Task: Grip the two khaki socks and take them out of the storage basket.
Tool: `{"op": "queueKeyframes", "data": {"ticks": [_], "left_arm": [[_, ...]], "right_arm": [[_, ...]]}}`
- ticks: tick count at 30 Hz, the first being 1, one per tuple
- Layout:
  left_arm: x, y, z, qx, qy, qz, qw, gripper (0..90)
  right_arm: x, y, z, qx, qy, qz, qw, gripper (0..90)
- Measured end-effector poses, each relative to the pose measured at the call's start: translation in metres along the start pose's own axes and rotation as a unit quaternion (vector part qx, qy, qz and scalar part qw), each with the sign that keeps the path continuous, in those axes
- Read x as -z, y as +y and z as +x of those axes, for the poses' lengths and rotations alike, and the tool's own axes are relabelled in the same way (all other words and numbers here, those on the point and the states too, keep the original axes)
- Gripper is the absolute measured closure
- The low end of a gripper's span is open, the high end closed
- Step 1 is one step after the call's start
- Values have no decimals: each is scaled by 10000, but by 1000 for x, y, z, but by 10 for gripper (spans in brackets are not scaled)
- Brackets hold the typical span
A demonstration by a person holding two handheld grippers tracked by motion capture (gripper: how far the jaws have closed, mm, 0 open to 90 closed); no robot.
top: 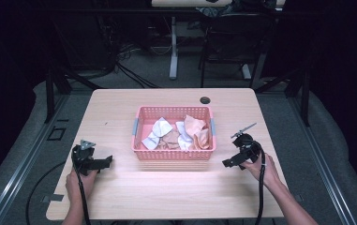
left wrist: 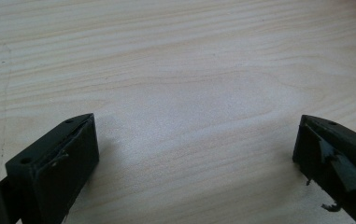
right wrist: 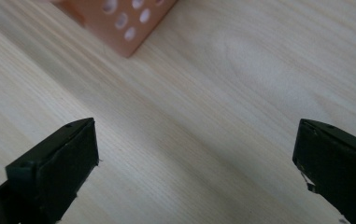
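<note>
Both my claws stood wide and empty: left gripper (top: 102,162) at 7 o'clock of the pink basket (top: 144,152), right gripper (top: 229,162) at 4 o'clock. The cloths (top: 161,127) inside looked light, limp; I judged a raised fold the best grip.

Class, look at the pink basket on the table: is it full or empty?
Partly full. The pink basket holds crumpled white and peach cloths that cover its floor and stay below its rim.

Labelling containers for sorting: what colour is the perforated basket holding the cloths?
Pink, the perforated plastic basket shows best in the high view.
</note>
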State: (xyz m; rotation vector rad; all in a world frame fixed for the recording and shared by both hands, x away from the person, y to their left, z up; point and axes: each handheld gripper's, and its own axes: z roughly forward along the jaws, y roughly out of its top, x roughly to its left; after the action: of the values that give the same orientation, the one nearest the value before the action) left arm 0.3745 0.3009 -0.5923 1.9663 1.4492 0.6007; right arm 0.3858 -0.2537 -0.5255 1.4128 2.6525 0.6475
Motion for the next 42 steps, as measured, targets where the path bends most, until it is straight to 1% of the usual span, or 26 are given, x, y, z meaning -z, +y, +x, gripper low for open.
{"op": "queueKeyframes", "data": {"ticks": [1,3,4,6,7,8,9,10,11,12,15,17,18,23,26,27,29,30,31,32,34,38,39,40,41,42], "left_arm": [[0,0,0,5,3,0,10000,2],[0,0,0,5,5,-2,10000,2],[0,0,0,9,8,0,10000,2],[0,0,0,6,6,-2,10000,2],[0,0,0,6,6,-2,10000,2],[0,0,0,6,7,-2,10000,2],[0,0,0,14,11,-3,10000,2],[0,0,0,17,11,-2,10000,2],[0,0,0,16,13,-3,10000,2],[0,0,0,12,10,-4,10000,2],[0,0,0,15,14,-3,10000,2],[0,0,0,13,14,0,10000,2],[0,0,0,11,15,0,10000,2],[0,0,0,13,13,0,10000,2],[0,0,0,13,13,-1,10000,2],[0,0,0,14,14,-2,10000,2],[0,0,0,12,13,-1,10000,2],[0,0,0,12,13,1,10000,2],[0,0,0,11,13,2,10000,2],[0,0,0,10,13,1,10000,2],[0,0,0,11,14,0,10000,2],[0,0,0,11,9,0,10000,1],[0,0,0,12,13,0,10000,2],[0,0,0,10,13,0,10000,2],[0,0,0,10,15,0,10000,1],[0,0,0,11,15,-1,10000,2]], "right_arm": [[3,2,1,80,-40,14,10000,0],[10,6,5,41,11,-94,9999,0],[15,8,6,118,-3,-54,9999,1],[22,13,9,150,4,-144,9998,5],[22,13,9,150,4,-144,9998,5],[32,19,11,194,-54,-176,9996,13],[36,23,12,131,-67,-286,9995,13],[42,27,12,167,-68,-266,9995,13],[46,31,14,128,-71,-352,9993,12],[51,35,15,178,-130,-291,9993,12],[63,48,20,310,-204,-307,9988,12],[69,57,23,391,-208,-267,9987,10],[71,60,24,388,-160,-289,9987,10],[79,78,30,431,-126,-260,9987,9],[79,89,34,523,-82,-222,9984,11],[79,92,36,543,-107,-218,9982,12],[78,96,38,571,-79,-189,9982,14],[75,104,42,601,-56,-156,9981,18],[73,106,44,576,-9,-181,9982,21],[71,109,45,636,-31,-150,9979,23],[68,116,49,656,9,-67,9978,34],[60,123,54,702,11,-16,9975,60],[53,128,59,760,6,73,9971,86],[50,129,60,745,12,48,9972,98],[48,132,62,772,5,119,9969,111],[45,133,63,766,4,120,9970,131]]}}
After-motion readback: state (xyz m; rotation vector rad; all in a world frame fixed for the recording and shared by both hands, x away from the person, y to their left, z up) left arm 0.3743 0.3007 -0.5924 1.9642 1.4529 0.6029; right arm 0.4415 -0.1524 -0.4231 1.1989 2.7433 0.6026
